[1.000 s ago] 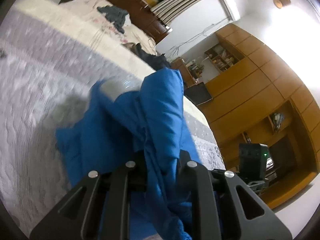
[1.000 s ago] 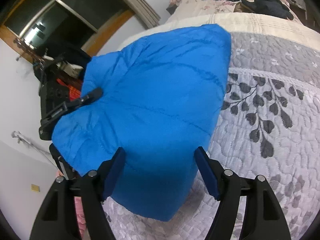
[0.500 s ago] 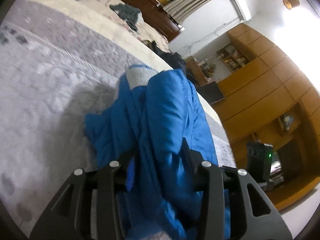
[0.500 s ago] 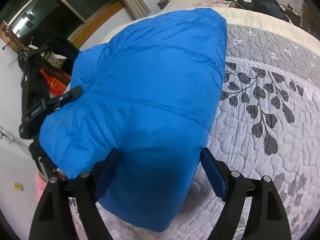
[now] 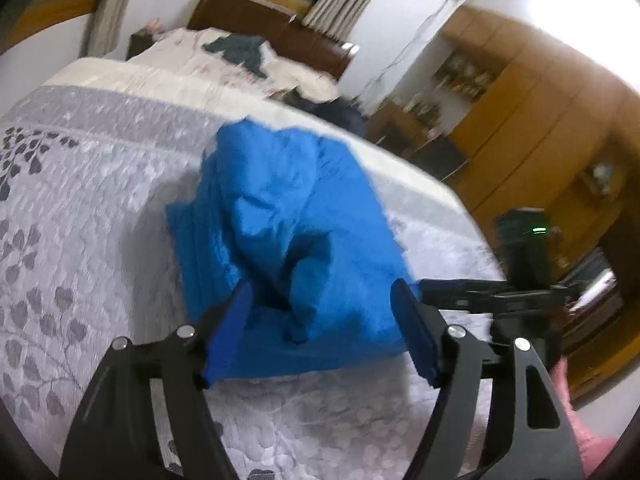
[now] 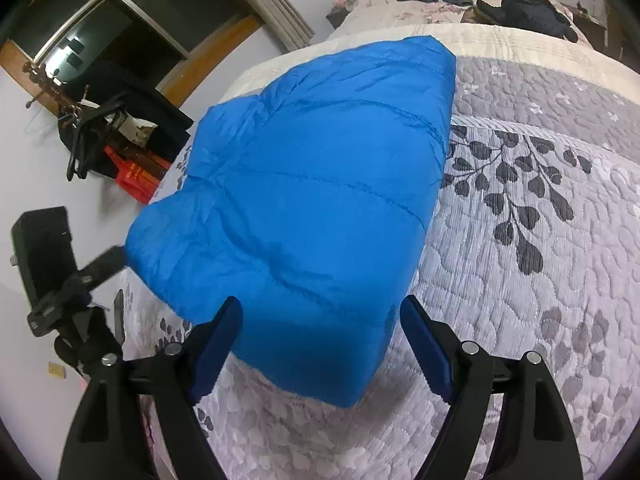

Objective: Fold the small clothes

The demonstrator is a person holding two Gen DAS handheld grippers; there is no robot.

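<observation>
Left gripper (image 5: pixel 320 328): black angular frame w/ cut-out slots, silver round screws showing at the joints, blue pads (image 5: pixel 230 332) lining the fingers' inner faces. Right gripper (image 6: pixel 320 346): same build, showing black arms, silver screws, blue pads (image 6: pixel 424 348).

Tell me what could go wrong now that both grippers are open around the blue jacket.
1. The blue jacket is puffy and, in the left wrist view, bunched on its upper side; unheld, the fold may spring open.
2. The left gripper and right gripper both straddle its edge, so pulling away carelessly could snag it and drag it across the quilt.
</observation>
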